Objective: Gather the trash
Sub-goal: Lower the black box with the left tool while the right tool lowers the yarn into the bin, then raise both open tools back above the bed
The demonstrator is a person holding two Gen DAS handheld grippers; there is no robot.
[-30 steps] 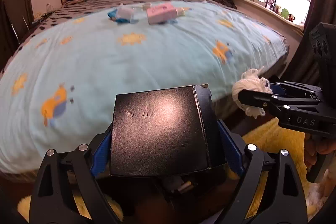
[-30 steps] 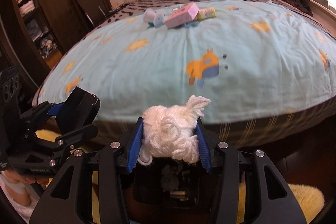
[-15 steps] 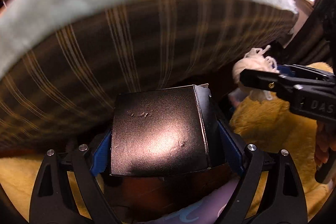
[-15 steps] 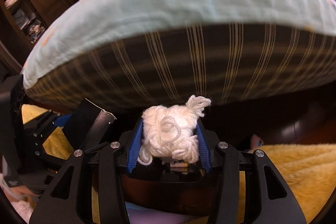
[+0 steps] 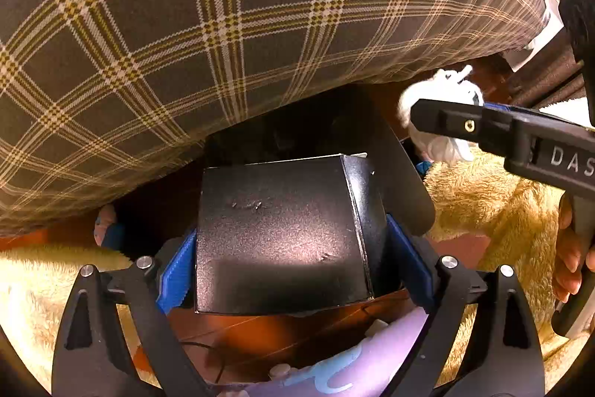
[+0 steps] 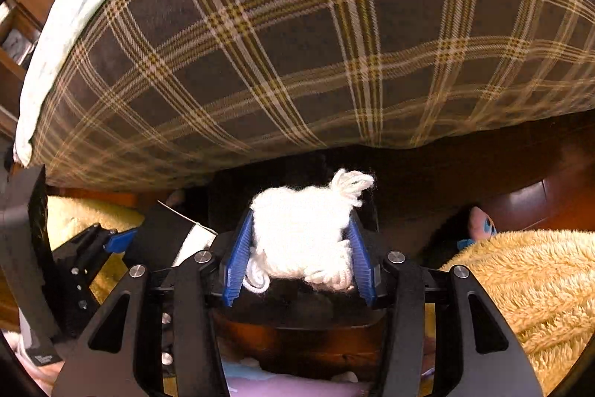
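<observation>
A black box [image 5: 282,237] is clamped between the blue pads of the left gripper [image 5: 293,248], its far end lost in the dark gap under the bed, where little can be made out. A white yarn wad [image 6: 305,233] is pinched in the right gripper [image 6: 301,248], low beside it. Overhead, the view is blocked by the plaid mattress side [image 5: 223,25]; a yellow fluffy rug [image 6: 528,278] is seen below.

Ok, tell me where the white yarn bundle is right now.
The white yarn bundle is clamped in the right hand-held gripper, low in front of the plaid mattress side, right of the black cardboard box.
</observation>
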